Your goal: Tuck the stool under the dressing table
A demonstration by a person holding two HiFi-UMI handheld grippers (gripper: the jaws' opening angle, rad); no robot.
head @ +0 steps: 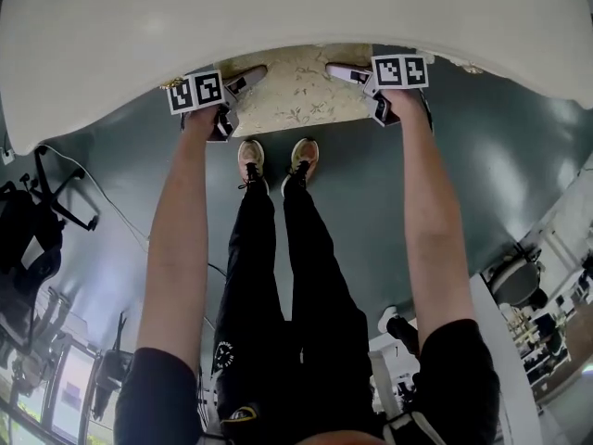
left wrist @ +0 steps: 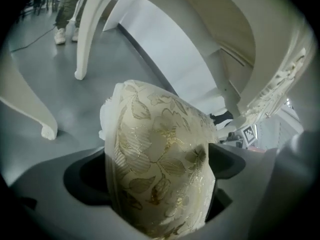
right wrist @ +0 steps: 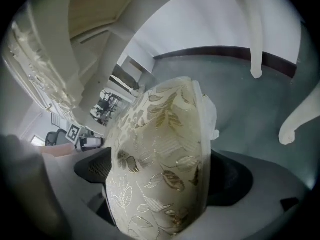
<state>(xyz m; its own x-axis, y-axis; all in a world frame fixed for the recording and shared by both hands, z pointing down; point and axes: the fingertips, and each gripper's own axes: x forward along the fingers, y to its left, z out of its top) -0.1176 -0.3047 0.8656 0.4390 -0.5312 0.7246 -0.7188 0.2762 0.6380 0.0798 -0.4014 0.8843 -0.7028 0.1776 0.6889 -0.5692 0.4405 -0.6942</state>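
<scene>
The stool (head: 296, 95) has a cream seat with a gold leaf pattern and pokes out from under the white dressing table (head: 278, 17), most of it hidden by the tabletop. My left gripper (head: 243, 86) clamps the seat's left side. My right gripper (head: 347, 74) clamps its right side. In the left gripper view the padded seat edge (left wrist: 160, 164) fills the gap between the jaws. The same cushion (right wrist: 160, 169) is pinched between the jaws in the right gripper view. Curved white table legs (left wrist: 85, 34) (right wrist: 255, 29) stand ahead on the grey floor.
The person's shoes (head: 276, 160) stand just behind the stool on grey floor. A black office chair (head: 37, 221) is at the left, and clutter and a cable lie near it. Another curled table leg (left wrist: 30, 109) is close on the left, one (right wrist: 300, 116) on the right.
</scene>
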